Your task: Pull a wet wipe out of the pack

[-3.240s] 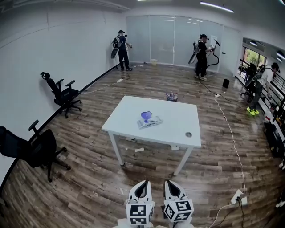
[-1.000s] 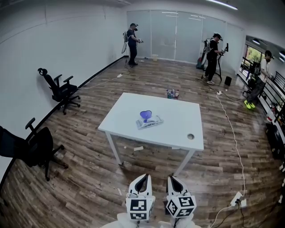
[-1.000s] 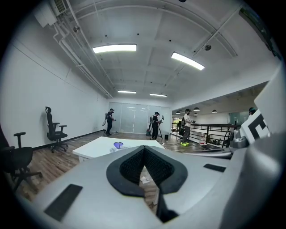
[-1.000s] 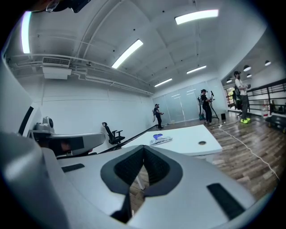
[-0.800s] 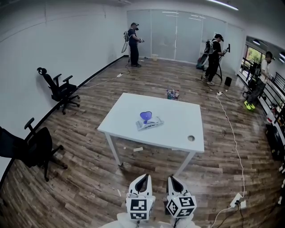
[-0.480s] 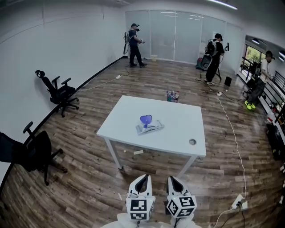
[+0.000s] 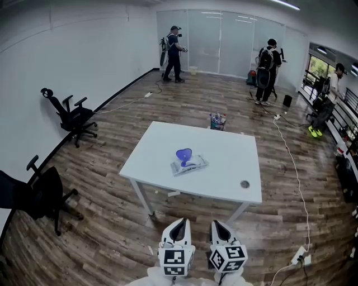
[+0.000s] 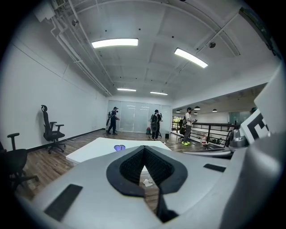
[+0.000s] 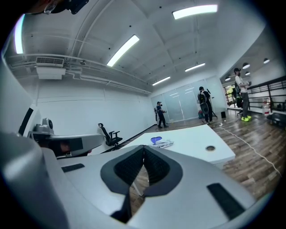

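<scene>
I hold my left tongs (image 7: 178, 223) and right tongs (image 7: 217, 224) pressed together, empty, well apart from the white bench (image 7: 226, 180) bearing the wet wipe pack (image 7: 190, 165).

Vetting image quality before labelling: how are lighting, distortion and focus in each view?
Head view: even light, fisheye bends the walls, wipe pack small but clear. Left gripper view: dark round vignette, left tongs block the lower half. Right gripper view: same vignette, ceiling lights blown white.
</scene>
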